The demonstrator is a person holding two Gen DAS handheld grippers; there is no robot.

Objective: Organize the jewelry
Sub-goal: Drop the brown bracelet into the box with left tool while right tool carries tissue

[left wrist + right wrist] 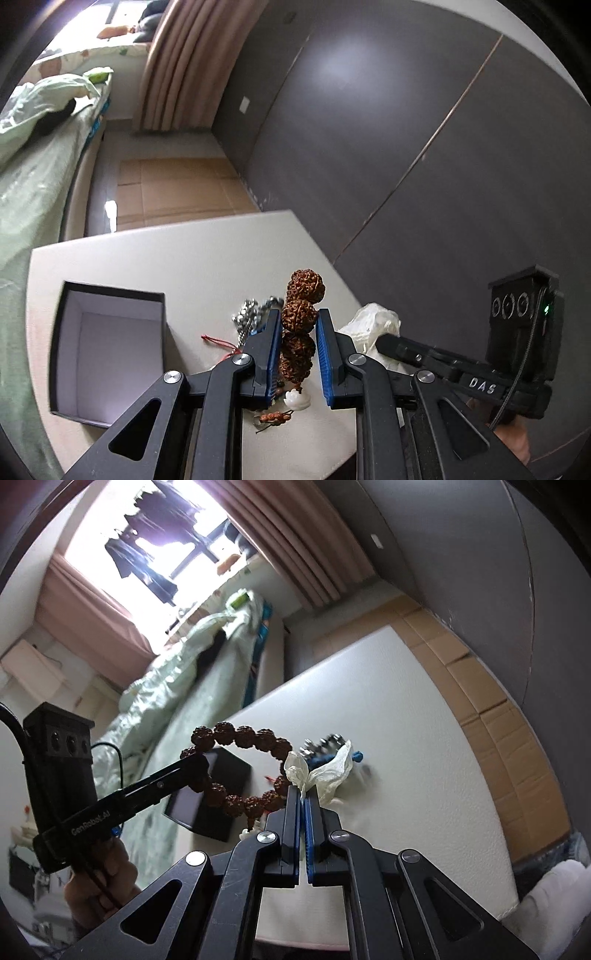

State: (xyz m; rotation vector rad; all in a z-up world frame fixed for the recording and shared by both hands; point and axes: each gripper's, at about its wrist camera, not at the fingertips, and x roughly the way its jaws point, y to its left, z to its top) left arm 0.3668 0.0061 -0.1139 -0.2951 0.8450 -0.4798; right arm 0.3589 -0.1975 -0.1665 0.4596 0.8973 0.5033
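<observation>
White table (pixel 207 251) carries everything. Black box (pixel 107 354), lid off, sits near its left edge. Left gripper (pixel 298 332) has its blue pads clenched on the brown bead bracelet (pixel 301 317), which is lifted clear of the tabletop (the loop hangs in the air, seen from the right wrist (pixel 236 771)). Right gripper (pixel 303 797) is pinched tight on a crumpled white plastic bag (pixel 325 771), just beside the bracelet. Silver chain (pixel 251 314) lies on the table behind the grippers. Small white charm (pixel 296 399) dangles under the bracelet.
</observation>
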